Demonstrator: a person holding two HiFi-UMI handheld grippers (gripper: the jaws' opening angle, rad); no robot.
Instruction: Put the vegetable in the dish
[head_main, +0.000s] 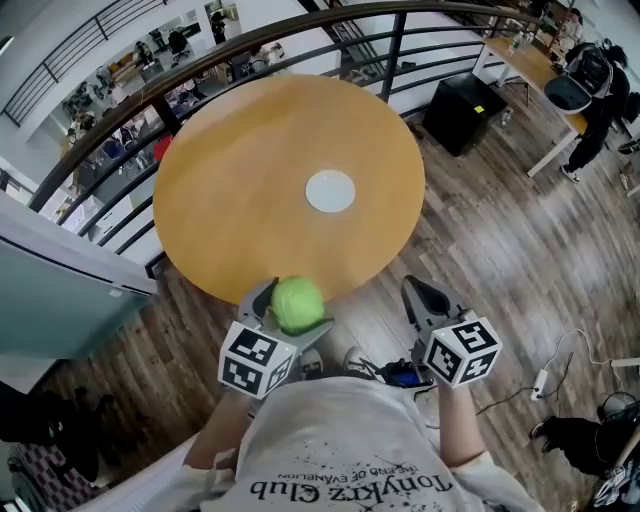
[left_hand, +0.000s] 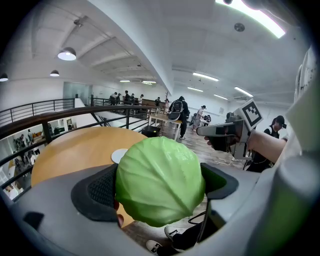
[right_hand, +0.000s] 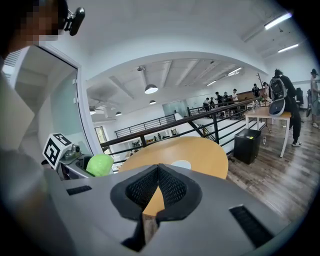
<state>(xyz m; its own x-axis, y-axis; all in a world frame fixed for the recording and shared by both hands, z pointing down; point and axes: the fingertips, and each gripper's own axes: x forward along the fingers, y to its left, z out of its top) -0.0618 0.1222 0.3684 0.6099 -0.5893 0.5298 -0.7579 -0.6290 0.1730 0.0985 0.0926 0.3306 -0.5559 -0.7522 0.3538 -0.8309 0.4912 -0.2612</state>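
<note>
A green cabbage (head_main: 297, 303) is clamped between the jaws of my left gripper (head_main: 290, 308), held in the air just off the near edge of the round wooden table (head_main: 240, 200). In the left gripper view the cabbage (left_hand: 160, 181) fills the gap between both pads. A small white dish (head_main: 330, 191) lies flat near the table's middle, also seen as a pale disc, the dish (left_hand: 120, 155). My right gripper (head_main: 420, 295) hangs to the right of the table edge with its jaws pressed together and nothing in them; in its own view the right gripper (right_hand: 158, 172) points at the table and dish (right_hand: 181, 164).
A black metal railing (head_main: 200, 70) curves behind the table, with a lower floor beyond it. A black box (head_main: 462, 110) and a desk with people (head_main: 530, 65) stand at the back right. Cables and a dark object lie on the wooden floor (head_main: 560, 370) at the right.
</note>
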